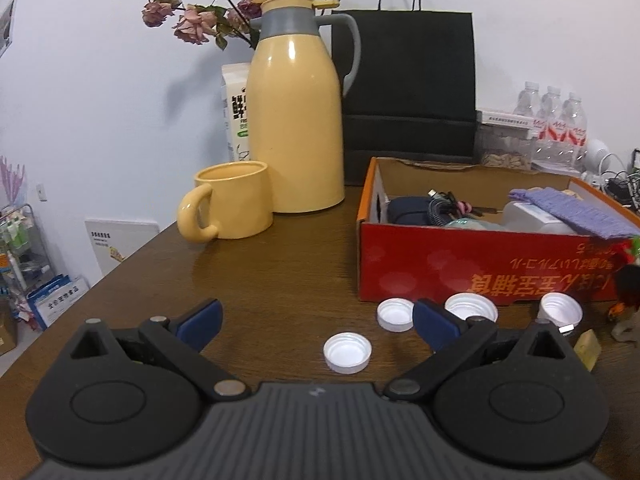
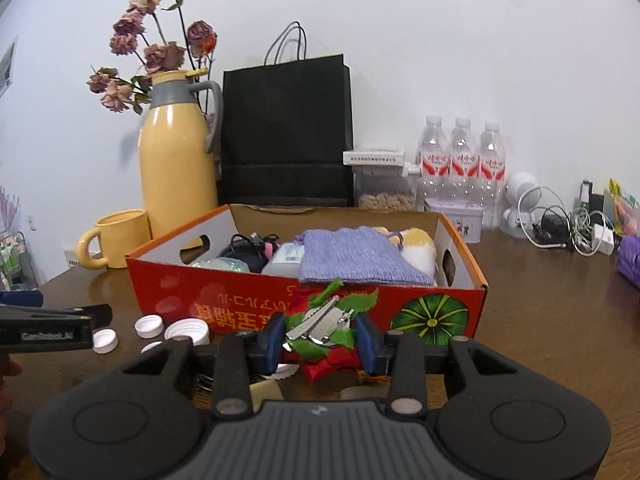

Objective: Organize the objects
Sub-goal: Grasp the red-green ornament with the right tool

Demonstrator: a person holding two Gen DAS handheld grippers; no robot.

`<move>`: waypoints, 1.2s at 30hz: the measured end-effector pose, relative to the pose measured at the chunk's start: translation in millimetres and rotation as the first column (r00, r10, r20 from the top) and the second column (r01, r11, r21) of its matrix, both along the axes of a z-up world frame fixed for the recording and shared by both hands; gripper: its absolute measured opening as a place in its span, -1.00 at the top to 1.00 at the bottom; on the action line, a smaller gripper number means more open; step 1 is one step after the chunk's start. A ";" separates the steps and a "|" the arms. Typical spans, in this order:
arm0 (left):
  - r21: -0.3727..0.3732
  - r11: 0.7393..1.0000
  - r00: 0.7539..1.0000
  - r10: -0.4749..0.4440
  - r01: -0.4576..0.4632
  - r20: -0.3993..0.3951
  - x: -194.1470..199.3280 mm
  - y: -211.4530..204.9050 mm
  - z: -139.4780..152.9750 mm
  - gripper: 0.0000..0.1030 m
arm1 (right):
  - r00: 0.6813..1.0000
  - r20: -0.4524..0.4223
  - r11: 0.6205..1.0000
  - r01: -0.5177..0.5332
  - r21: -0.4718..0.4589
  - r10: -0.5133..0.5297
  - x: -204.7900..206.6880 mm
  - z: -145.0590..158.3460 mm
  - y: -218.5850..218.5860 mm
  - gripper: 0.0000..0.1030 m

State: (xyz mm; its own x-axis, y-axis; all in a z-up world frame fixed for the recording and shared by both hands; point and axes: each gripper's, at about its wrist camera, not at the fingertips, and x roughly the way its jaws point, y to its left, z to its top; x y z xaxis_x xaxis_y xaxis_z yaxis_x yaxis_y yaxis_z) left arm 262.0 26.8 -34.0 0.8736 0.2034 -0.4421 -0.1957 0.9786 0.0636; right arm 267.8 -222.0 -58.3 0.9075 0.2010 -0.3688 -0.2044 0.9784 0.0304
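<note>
My right gripper (image 2: 320, 340) is shut on a red and green flower hair clip (image 2: 320, 326) with a metal clasp, held just in front of the red cardboard box (image 2: 256, 308). The box holds a purple knitted cloth (image 2: 352, 256), cables and other items. My left gripper (image 1: 316, 322) is open and empty above the brown table, with a white bottle cap (image 1: 347, 352) between its fingers. More white caps (image 1: 395, 314) lie by the box front (image 1: 480, 276). The left gripper shows at the left edge of the right wrist view (image 2: 56, 326).
A yellow thermos (image 1: 294, 120), a yellow mug (image 1: 228, 206) and a black paper bag (image 1: 408, 92) stand behind the box. Water bottles (image 2: 464, 160), a snack jar (image 2: 386, 190) and tangled chargers (image 2: 568, 228) sit at the back right. The table's left edge (image 1: 100, 280) drops off.
</note>
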 end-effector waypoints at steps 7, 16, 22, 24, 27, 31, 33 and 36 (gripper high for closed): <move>-0.006 1.000 0.999 0.014 -0.015 -0.032 -0.1 0.0 -1.7 -1.00 | 1.000 0.009 1.000 0.020 -0.003 -0.020 -2.1 0.9 -1.7 0.30; -0.015 1.000 0.997 0.003 -0.004 -0.080 0.9 -1.8 -4.9 -1.00 | 0.999 0.011 0.999 0.034 -0.008 -0.034 -4.6 0.7 -2.9 0.30; -0.023 1.000 0.993 0.007 -0.010 -0.116 6.0 -0.2 -7.8 -1.00 | 0.999 0.010 0.999 0.047 -0.009 -0.047 -4.3 -0.1 -3.6 0.30; -0.023 1.000 0.993 0.006 -0.009 -0.120 6.5 -0.1 -8.5 -1.00 | 0.999 0.008 0.999 0.050 -0.010 -0.050 -4.1 -0.2 -4.0 0.30; -0.016 1.000 0.992 0.003 -0.005 -0.125 6.2 -0.8 -9.1 -1.00 | 0.999 0.005 0.998 0.054 -0.008 -0.054 -3.9 -0.8 -4.4 0.30; -0.011 1.000 0.990 -0.007 0.005 -0.138 7.3 -1.7 -10.1 -1.00 | 0.998 0.001 0.998 0.057 -0.018 -0.057 -3.2 -2.2 -2.8 0.30; -0.011 1.000 0.987 -0.010 0.008 -0.161 10.8 -1.6 -12.0 -1.00 | 0.998 -0.002 0.998 0.058 -0.026 -0.058 -2.6 -3.3 -1.4 0.30; -0.014 1.000 0.981 -0.003 0.001 -0.195 19.4 0.8 -15.0 -1.00 | 0.998 -0.004 0.998 0.057 -0.037 -0.057 -2.2 -4.9 0.4 0.30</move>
State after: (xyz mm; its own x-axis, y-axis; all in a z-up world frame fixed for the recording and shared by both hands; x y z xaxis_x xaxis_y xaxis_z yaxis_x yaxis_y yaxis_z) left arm 281.3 27.6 -49.0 0.7710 0.1947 -0.6063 -0.1788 0.9800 0.0872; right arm 265.6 -221.6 -63.2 0.9154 0.1357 -0.3791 -0.1485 0.9889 -0.0047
